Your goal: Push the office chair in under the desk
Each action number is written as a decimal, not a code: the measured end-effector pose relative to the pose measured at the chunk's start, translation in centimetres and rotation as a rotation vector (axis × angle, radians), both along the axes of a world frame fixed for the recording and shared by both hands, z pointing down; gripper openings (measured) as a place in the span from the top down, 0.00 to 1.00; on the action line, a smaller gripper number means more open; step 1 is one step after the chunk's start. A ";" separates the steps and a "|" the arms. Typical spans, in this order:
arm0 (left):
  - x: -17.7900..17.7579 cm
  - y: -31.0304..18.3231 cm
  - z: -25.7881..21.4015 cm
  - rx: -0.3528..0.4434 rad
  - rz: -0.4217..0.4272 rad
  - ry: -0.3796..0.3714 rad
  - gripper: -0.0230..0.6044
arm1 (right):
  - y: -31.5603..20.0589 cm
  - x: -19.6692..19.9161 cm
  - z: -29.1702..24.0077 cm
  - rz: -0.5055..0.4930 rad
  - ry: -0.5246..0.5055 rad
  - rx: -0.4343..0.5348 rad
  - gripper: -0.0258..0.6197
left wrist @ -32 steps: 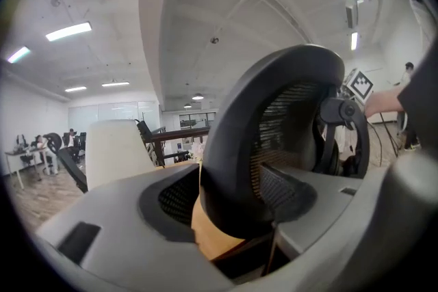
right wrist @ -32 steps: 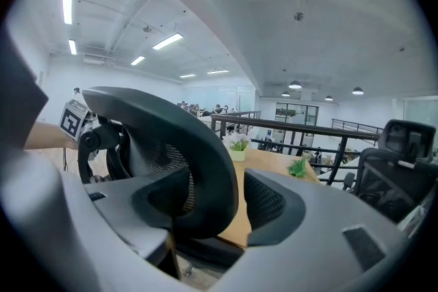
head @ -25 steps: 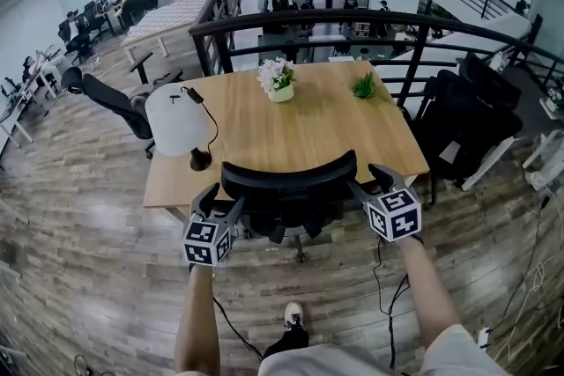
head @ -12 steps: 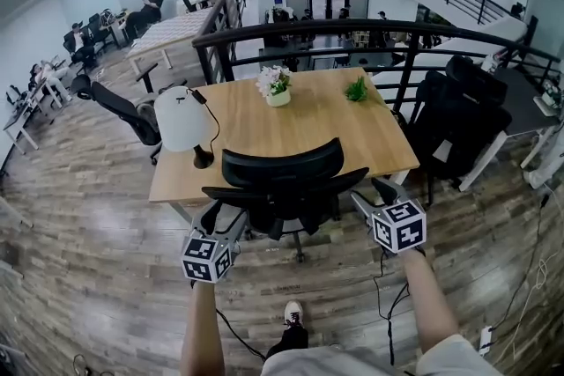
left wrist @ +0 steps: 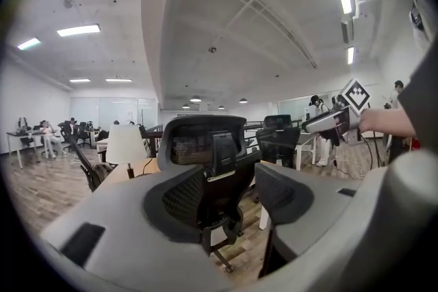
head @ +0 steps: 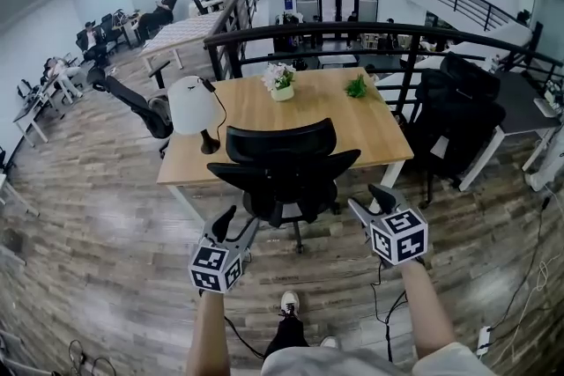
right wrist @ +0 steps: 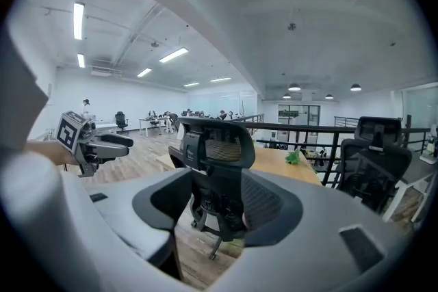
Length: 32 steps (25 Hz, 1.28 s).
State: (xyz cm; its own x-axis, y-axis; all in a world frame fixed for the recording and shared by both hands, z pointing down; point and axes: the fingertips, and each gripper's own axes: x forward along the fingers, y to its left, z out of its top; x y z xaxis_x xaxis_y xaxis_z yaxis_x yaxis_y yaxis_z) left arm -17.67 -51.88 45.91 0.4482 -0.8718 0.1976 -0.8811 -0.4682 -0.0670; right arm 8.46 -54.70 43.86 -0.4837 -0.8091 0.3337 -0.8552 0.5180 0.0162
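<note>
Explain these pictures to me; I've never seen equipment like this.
No robot here: a person holds a hand tool in each hand, each ending in a two-fingered claw. The overhead picture comes from a camera on the person's head, looking down; the other two come from cameras riding on each tool. The left claw and right claw are both open with nothing between their fingers, having just closed slightly. Ahead, a black mesh office chair stands at the near edge of a light wooden desk. On the desk: a white table lamp, a pot of white flowers and a small green plant.
</note>
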 end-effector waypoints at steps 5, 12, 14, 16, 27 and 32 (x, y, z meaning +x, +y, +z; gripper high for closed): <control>3.0 4.3 -1.4 0.015 0.016 0.003 0.55 | 4.4 0.5 -1.5 -0.027 -0.005 0.027 0.60; 5.8 9.0 -2.7 0.034 0.009 0.004 0.63 | 9.4 2.4 -3.3 -0.025 -0.016 0.069 0.70; 6.4 10.0 -3.4 0.052 -0.001 -0.001 0.66 | 10.5 2.7 -3.7 -0.028 -0.017 0.078 0.73; 6.7 10.6 -4.5 0.085 -0.024 -0.011 0.70 | 11.2 2.9 -4.2 -0.036 -0.012 0.093 0.76; 9.3 13.1 -6.8 0.107 -0.011 -0.064 0.94 | 13.5 2.8 -6.5 -0.072 -0.023 0.146 0.93; 10.5 13.3 -6.6 0.110 0.021 -0.080 0.94 | 14.1 2.2 -7.1 -0.097 -0.009 0.154 0.93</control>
State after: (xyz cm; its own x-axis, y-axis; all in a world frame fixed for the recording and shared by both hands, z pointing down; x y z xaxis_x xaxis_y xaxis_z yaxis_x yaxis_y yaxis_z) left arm -7.12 -38.54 39.32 0.4532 -0.8808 0.1373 -0.8611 -0.4724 -0.1880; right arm 10.64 -40.57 36.81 -0.5644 -0.7997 0.2045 -0.8018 0.5901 0.0945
